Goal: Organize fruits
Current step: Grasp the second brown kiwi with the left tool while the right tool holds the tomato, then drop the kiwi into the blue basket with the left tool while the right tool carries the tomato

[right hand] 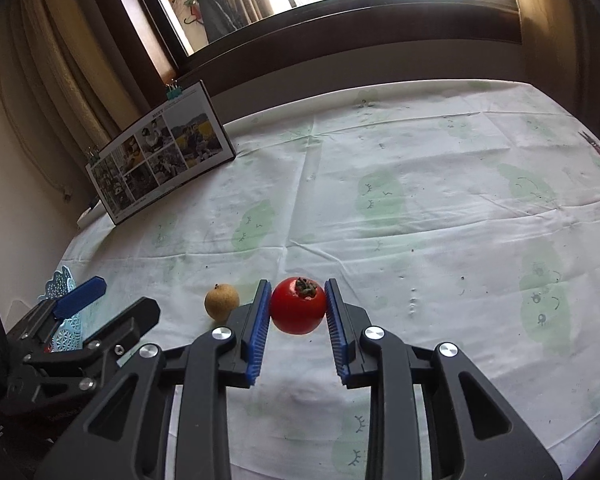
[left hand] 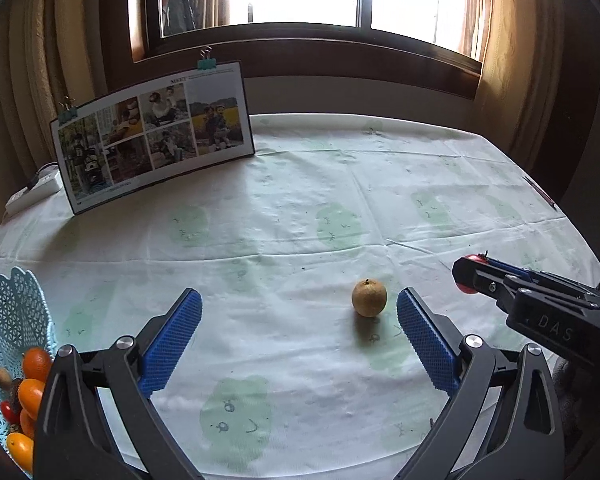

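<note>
A red tomato-like fruit (right hand: pixel 298 311) with a dark green stem sits between the blue pads of my right gripper (right hand: pixel 297 300), which is shut on it. The left wrist view shows that gripper (left hand: pixel 466 276) at the right, with the red fruit (left hand: pixel 471 259) peeking out. A small tan round fruit (left hand: pixel 369 297) lies on the cloth just ahead of my left gripper (left hand: pixel 299 306), which stands open and holds nothing; the same fruit (right hand: pixel 221 301) appears left of the right gripper. A light blue lattice basket (left hand: pixel 8 312) at the left holds several orange and red fruits.
A photo board (left hand: pixel 152 136) clipped upright stands at the table's back left, with a white power strip (left hand: pixel 32 190) beside it. The pale green-printed tablecloth (left hand: pixel 300 208) covers the table. A window and curtains lie behind. A pen-like thing (left hand: pixel 540 192) rests near the right edge.
</note>
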